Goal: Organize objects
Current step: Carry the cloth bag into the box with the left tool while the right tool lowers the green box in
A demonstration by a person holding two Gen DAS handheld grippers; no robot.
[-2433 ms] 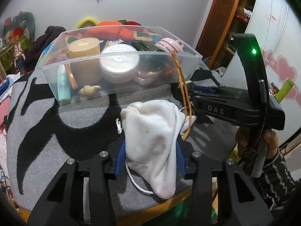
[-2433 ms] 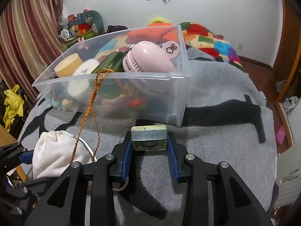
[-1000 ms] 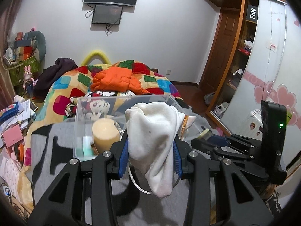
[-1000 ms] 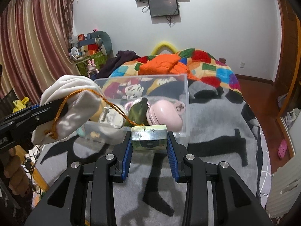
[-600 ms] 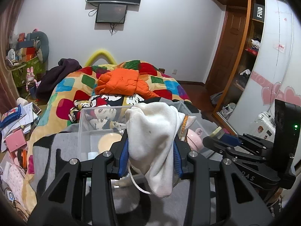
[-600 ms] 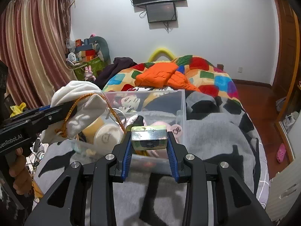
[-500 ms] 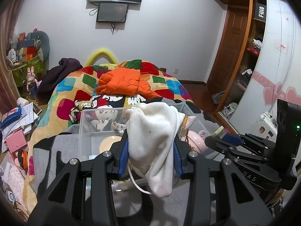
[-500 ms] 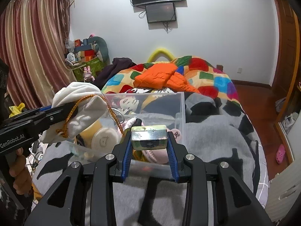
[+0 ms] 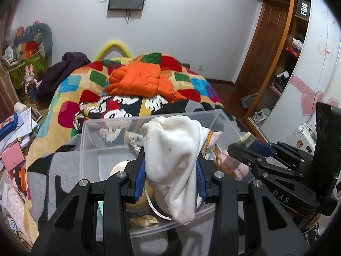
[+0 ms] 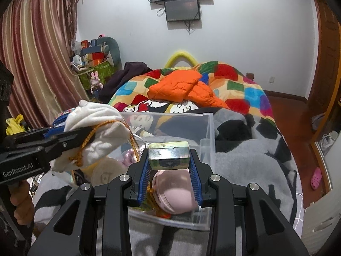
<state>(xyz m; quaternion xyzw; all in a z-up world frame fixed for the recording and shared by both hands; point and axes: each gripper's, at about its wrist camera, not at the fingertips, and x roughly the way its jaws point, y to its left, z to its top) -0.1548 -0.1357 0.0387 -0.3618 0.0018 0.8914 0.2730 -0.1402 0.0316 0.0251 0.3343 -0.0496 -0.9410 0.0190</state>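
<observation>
My left gripper (image 9: 171, 168) is shut on a white drawstring pouch (image 9: 173, 160) with an orange cord, held above the clear plastic bin (image 9: 89, 147). The pouch also shows in the right wrist view (image 10: 100, 132). My right gripper (image 10: 169, 166) is shut on a small greenish metal tin (image 10: 169, 154), held over the near right part of the bin (image 10: 210, 132). The tin's end shows in the left wrist view (image 9: 245, 138). Under the tin lies a pink round case (image 10: 174, 189). A cream round lid (image 10: 104, 176) lies in the bin too.
The bin stands on a grey and black blanket (image 10: 255, 170). Behind it lie a colourful quilt (image 10: 240, 93) and an orange jacket (image 10: 181, 87). Curtains (image 10: 36, 59) hang at the left, and a wardrobe (image 9: 298, 64) stands at the right.
Both grippers rose from the blanket and moved forward over the bin, carrying the pouch and the tin. The bin's contents now lie directly below them.
</observation>
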